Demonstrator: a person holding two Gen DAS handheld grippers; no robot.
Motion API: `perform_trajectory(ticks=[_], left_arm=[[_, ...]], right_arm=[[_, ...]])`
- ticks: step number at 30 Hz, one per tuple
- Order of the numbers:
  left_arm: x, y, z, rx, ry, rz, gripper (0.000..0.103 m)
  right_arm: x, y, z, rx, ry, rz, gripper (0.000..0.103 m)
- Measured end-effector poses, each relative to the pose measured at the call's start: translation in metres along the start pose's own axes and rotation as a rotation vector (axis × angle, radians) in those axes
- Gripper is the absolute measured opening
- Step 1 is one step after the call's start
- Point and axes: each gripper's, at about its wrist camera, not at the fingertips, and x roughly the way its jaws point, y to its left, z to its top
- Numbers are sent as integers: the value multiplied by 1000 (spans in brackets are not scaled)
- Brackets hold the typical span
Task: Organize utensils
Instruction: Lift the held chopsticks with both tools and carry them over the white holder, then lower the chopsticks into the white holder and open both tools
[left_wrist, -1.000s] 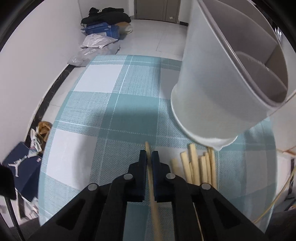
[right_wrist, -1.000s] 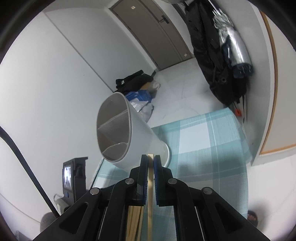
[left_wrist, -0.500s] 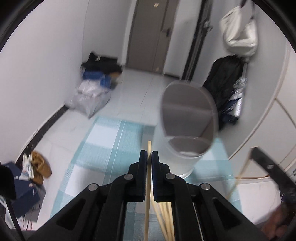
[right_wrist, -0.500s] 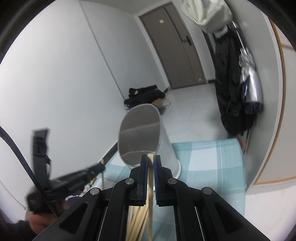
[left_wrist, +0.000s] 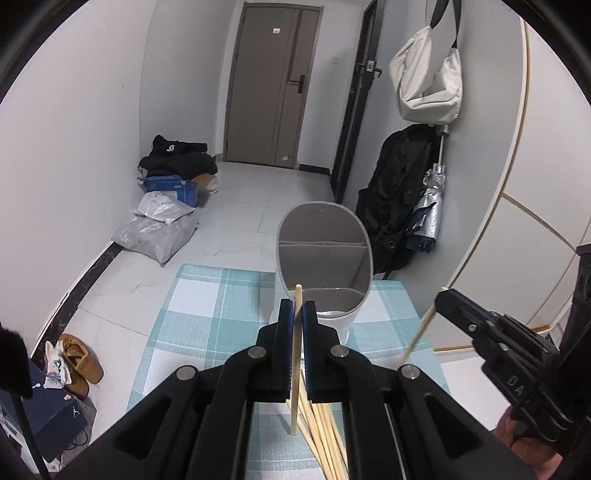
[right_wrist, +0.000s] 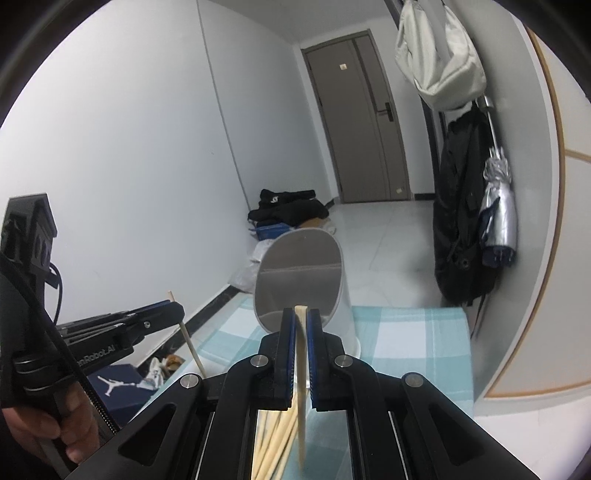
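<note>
My left gripper (left_wrist: 297, 308) is shut on a single wooden chopstick (left_wrist: 294, 369), held nearly upright above the checked tablecloth (left_wrist: 207, 317). Straight ahead stands the white oval utensil holder (left_wrist: 321, 225), divided inside. My right gripper (right_wrist: 301, 314) is shut on another chopstick (right_wrist: 302, 413), also facing the holder (right_wrist: 343, 314). Each gripper shows in the other's view: the right gripper (left_wrist: 443, 299) with its stick (left_wrist: 421, 332), the left gripper (right_wrist: 173, 308) with its stick (right_wrist: 184, 328). Several loose chopsticks (left_wrist: 321, 424) lie on the cloth below.
The table ends just past the holder, with tiled floor beyond. Bags and clothes (left_wrist: 166, 206) are heaped by the left wall. A black coat and a folded umbrella (left_wrist: 428, 206) hang on the right. Shoes (left_wrist: 77, 362) and a shoe box sit left of the table.
Both grippers have risen off the table and tipped upward, each carrying one chopstick. The holder, close a second ago, now stands farther ahead. Each gripper has entered the other's view.
</note>
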Motion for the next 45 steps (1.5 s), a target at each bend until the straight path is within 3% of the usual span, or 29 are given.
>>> perform_trajectory(ticks=[14, 27, 36, 45], left_arm=[[-24, -17, 38, 74, -45, -38, 2], [-39, -22, 111, 88, -136, -112, 2], [-12, -18, 157, 88, -153, -133, 2], [31, -5, 163, 91, -128, -124, 2]], right_arm=[[-17, 5, 38, -15, -59, 34, 5], [-27, 8, 122, -39, -127, 70, 5], [2, 3, 180, -78, -174, 72, 5], [61, -17, 192, -95, -119, 77, 5]])
